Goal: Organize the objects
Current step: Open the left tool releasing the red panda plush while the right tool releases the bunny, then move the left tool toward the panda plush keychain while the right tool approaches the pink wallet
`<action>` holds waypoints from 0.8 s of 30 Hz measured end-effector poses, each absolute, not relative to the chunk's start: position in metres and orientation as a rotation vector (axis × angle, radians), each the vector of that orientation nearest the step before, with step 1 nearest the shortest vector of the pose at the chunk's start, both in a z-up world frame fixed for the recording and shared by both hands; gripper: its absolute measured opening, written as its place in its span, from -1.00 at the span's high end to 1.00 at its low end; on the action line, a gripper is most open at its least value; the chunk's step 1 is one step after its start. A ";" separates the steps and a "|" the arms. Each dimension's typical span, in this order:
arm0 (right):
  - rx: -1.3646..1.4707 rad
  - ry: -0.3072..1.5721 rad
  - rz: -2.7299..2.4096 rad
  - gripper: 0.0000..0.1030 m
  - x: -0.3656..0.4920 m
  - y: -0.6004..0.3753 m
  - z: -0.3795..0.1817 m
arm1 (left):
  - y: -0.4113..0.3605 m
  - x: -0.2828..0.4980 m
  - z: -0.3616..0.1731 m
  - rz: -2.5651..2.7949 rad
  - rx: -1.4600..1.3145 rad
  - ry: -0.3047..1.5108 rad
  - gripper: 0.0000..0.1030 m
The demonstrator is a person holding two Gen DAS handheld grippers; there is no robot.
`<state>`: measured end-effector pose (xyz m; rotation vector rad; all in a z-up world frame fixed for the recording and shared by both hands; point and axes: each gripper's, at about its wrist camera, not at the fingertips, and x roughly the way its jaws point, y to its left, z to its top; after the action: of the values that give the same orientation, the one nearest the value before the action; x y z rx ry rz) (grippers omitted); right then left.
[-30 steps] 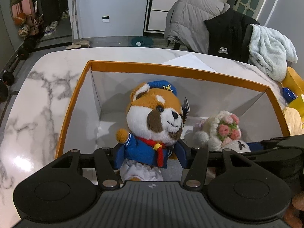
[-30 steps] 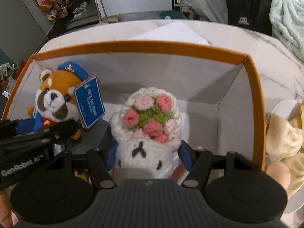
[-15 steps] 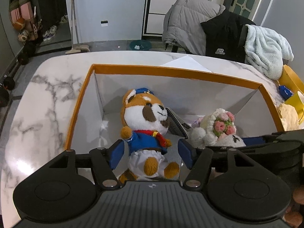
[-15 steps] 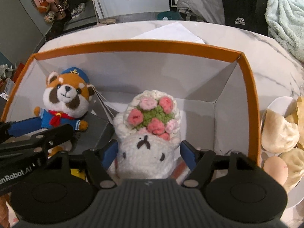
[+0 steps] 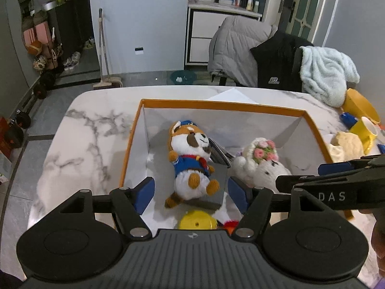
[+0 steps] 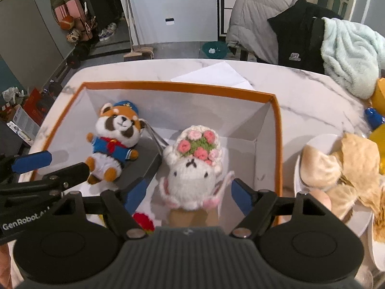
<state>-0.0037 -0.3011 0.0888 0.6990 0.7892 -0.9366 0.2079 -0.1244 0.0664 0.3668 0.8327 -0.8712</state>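
Left wrist | left hand-held gripper (image 5: 191, 193) opening, empty | yellow toy (image 5: 196, 220) half hidden | right hand-held gripper (image 6: 186, 196) opening, empty

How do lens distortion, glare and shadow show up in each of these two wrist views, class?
Left wrist view: fisheye bends the marble table edge into a curve, with dark corners; bright glare patches sit on its near left. Right wrist view: the orange-rimmed box bows outward; the red panda plush and crocheted bunny stay sharp, with soft shadows on the inner walls.

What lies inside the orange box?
Inside the orange box: a panda plush on a grey card, a bunny plush. Nearer, yellow and red items show partly, fingers covering the rest.
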 end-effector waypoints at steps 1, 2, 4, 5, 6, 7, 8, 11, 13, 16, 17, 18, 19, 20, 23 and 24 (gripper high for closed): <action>0.693 0.780 -0.943 -0.54 -0.008 -0.292 0.094 | -0.117 0.203 0.070 -0.873 0.359 0.826 -0.58; 0.682 0.772 -0.940 -0.55 -0.012 -0.284 0.097 | -0.109 0.198 0.073 -0.876 0.348 0.818 -0.59; 0.645 0.753 -0.929 -0.61 -0.023 -0.261 0.107 | -0.092 0.186 0.078 -0.890 0.335 0.801 -0.60; 0.624 0.748 -0.926 -0.65 -0.028 -0.249 0.111 | -0.084 0.182 0.080 -0.897 0.335 0.793 -0.60; 0.605 0.744 -0.925 -0.65 -0.034 -0.237 0.114 | -0.076 0.176 0.081 -0.903 0.338 0.782 -0.61; 0.586 0.742 -0.922 -0.68 -0.039 -0.225 0.117 | -0.068 0.171 0.082 -0.908 0.340 0.771 -0.62; 0.570 0.742 -0.919 -0.70 -0.045 -0.213 0.118 | -0.061 0.165 0.083 -0.912 0.344 0.761 -0.62; 0.549 0.734 -0.910 -0.72 -0.058 -0.181 0.119 | -0.039 0.149 0.082 -0.920 0.341 0.738 -0.63; 0.547 0.727 -0.894 -0.72 -0.064 -0.162 0.116 | -0.025 0.141 0.081 -0.927 0.332 0.735 -0.63; 0.551 0.718 -0.879 -0.73 -0.071 -0.136 0.107 | -0.005 0.129 0.078 -0.929 0.313 0.735 -0.64; 0.562 0.712 -0.871 -0.73 -0.072 -0.128 0.104 | 0.002 0.124 0.076 -0.928 0.304 0.735 -0.64; 0.568 0.705 -0.866 -0.73 -0.074 -0.118 0.100 | 0.009 0.121 0.075 -0.932 0.297 0.735 -0.64; 0.566 0.700 -0.863 -0.74 -0.076 -0.108 0.097 | 0.016 0.117 0.073 -0.939 0.287 0.735 -0.65; 0.563 0.700 -0.857 -0.74 -0.076 -0.101 0.093 | 0.022 0.112 0.070 -0.941 0.282 0.736 -0.65; 0.553 0.713 -0.830 -0.74 -0.078 -0.082 0.083 | 0.035 0.103 0.063 -0.941 0.290 0.734 -0.65; 0.543 0.732 -0.820 -0.74 -0.075 -0.077 0.081 | 0.038 0.100 0.061 -0.937 0.298 0.732 -0.65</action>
<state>-0.0752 -0.0772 0.0806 0.5429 0.7321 -0.8196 0.0999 0.0384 0.0606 0.2976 0.7317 -0.9373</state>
